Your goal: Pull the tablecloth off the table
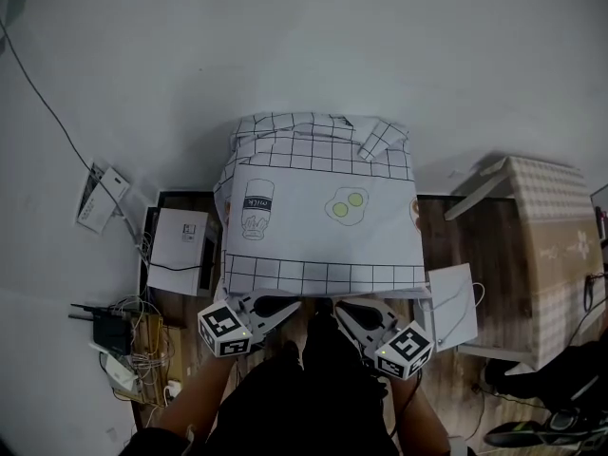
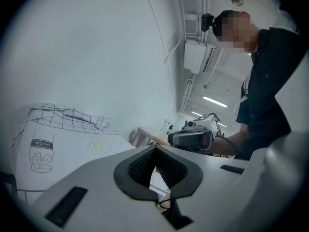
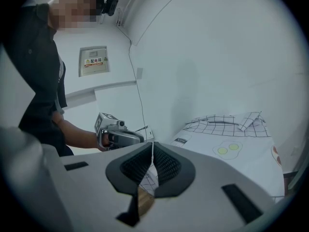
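Observation:
A white tablecloth with a black grid border, a milk bottle print and a fried egg print covers the table and hides it. Its far end is bunched into folds. At the near hem my left gripper is shut on the cloth; in the left gripper view a white fold is pinched between the jaws of the left gripper. My right gripper is shut on the same hem a little to the right, and in the right gripper view the right gripper has a thin cloth edge running between its pads.
A white box sits left of the table, with a router and tangled cables nearer me. A white sheet and a beige checked cabinet stand to the right. The white wall lies beyond the table.

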`<move>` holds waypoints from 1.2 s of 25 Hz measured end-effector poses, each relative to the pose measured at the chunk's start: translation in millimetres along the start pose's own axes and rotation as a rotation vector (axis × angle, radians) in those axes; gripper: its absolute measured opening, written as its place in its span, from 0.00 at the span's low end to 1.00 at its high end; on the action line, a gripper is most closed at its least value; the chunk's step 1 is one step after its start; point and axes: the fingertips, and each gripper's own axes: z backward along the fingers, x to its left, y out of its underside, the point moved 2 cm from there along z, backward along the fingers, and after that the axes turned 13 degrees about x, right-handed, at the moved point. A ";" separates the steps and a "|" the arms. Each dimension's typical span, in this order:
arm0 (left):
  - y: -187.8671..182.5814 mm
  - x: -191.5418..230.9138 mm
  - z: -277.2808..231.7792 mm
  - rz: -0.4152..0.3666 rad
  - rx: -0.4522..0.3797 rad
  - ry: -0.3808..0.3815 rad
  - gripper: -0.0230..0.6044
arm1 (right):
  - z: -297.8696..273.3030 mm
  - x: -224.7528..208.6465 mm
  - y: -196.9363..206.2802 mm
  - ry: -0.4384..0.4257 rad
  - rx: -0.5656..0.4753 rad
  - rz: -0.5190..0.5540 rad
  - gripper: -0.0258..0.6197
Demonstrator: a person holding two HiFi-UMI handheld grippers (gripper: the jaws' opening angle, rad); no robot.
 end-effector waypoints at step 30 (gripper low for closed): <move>-67.3 121.6 -83.5 -0.096 0.238 -0.240 0.05 | -43.9 -174.5 -48.2 -0.172 0.114 0.233 0.08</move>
